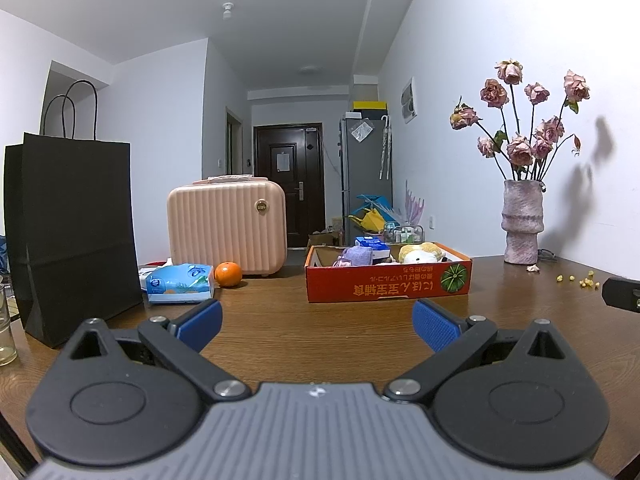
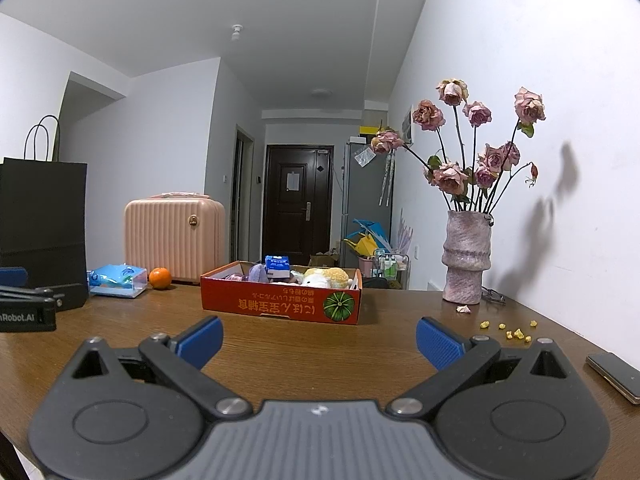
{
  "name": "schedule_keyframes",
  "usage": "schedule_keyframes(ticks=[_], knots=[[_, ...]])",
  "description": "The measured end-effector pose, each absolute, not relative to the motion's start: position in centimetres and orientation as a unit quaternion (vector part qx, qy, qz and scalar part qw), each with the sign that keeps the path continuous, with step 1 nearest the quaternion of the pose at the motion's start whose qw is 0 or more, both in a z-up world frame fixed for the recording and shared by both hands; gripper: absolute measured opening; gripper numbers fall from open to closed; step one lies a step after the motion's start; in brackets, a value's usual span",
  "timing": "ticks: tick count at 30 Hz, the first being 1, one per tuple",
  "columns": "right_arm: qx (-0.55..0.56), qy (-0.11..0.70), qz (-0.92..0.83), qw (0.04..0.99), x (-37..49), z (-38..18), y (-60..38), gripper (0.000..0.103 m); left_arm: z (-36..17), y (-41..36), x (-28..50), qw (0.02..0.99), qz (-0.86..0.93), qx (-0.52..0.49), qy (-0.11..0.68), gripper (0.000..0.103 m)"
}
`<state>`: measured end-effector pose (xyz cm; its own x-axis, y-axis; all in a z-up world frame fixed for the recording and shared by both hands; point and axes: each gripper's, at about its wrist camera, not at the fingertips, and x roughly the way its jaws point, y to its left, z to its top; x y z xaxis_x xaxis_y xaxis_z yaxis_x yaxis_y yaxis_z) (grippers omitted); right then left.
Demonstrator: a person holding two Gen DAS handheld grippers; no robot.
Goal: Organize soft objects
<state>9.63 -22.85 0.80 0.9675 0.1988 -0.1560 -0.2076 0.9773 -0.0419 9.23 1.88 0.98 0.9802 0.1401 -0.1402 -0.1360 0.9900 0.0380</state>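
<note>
We hold the left gripper (image 1: 316, 326) and right gripper (image 2: 318, 342) wide open, both empty; the red box (image 1: 387, 284) of soft toys (image 1: 422, 253) sits at twelve o'clock on the table (image 1: 304, 332).

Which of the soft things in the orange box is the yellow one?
The plush toy at the box's right end, yellow and white. The bundle beside it is lilac, and the small pack behind is blue.
</note>
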Motion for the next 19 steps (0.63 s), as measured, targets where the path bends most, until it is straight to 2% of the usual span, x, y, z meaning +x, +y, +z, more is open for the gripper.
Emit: schedule_keyframes(ticks=[19], knots=[[-0.028, 0.084, 0.101, 0.991, 10.34, 0.56, -22.94, 0.103, 0.65, 2.16, 9.54, 0.995, 0.066, 0.011, 0.079, 0.103]])
